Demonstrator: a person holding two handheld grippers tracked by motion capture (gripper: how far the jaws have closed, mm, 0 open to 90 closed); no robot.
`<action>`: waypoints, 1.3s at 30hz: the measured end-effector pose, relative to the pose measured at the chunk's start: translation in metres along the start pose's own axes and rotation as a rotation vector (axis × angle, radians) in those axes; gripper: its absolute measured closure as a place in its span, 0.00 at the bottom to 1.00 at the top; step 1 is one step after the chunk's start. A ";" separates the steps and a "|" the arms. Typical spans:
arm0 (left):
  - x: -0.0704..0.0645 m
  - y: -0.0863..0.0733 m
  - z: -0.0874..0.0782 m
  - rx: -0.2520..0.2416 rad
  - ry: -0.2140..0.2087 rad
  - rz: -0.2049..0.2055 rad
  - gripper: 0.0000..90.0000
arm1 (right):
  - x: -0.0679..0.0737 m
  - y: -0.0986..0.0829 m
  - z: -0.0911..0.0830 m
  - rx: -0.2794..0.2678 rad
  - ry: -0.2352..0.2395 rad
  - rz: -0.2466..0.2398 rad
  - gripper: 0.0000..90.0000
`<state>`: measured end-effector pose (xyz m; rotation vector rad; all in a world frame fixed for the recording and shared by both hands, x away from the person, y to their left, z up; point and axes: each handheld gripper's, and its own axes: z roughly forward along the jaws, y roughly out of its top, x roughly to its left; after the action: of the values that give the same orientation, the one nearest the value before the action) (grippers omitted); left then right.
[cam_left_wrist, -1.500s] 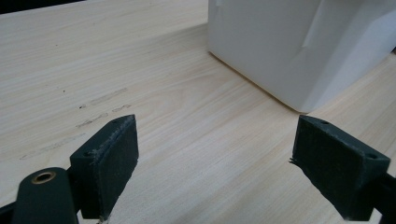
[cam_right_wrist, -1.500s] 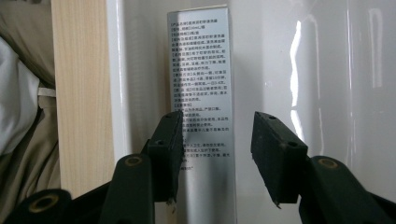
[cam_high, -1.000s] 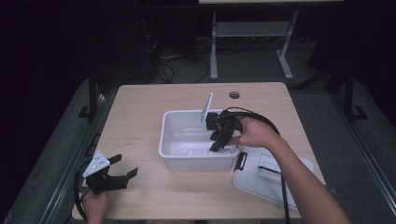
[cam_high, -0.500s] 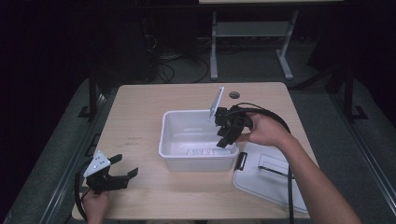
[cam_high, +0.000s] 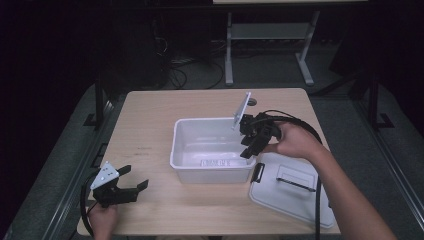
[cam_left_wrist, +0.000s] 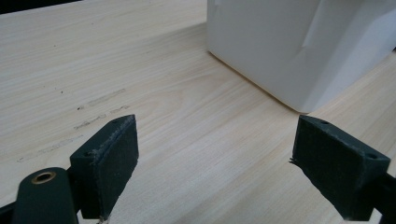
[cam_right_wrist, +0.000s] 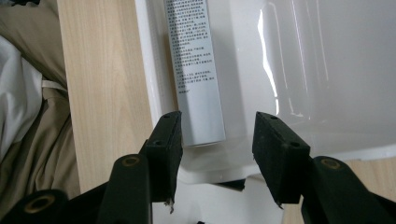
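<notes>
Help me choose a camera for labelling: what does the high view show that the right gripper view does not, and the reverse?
High view alone: the flat white plastic lid with black handle on the pale wooden table, and the left tongs open near the table's corner. Right gripper view alone: fine printed text on the white tube lying in the bin, and beige cloth past the table edge. Both: the white rectangular plastic bin, the tube, the open right tongs.

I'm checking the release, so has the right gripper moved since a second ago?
Yes. The right gripper has risen and pulled back toward the right rim of the white plastic bin, away from its middle, jaws open.
</notes>
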<state>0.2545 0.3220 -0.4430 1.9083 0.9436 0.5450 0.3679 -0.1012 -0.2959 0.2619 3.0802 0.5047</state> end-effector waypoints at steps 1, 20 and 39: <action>0.000 0.000 0.000 -0.001 0.000 0.001 0.15 | 0.000 -0.001 -0.001 -0.002 0.001 0.002 0.57; -0.001 0.000 0.001 0.003 0.000 0.003 0.15 | 0.004 -0.029 -0.016 -0.023 -0.032 0.045 0.55; -0.002 0.001 0.001 0.003 0.000 0.004 0.15 | 0.007 -0.064 -0.022 -0.021 -0.055 0.104 0.54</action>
<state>0.2541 0.3200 -0.4429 1.9135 0.9415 0.5455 0.3498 -0.1664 -0.2951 0.4304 3.0179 0.5235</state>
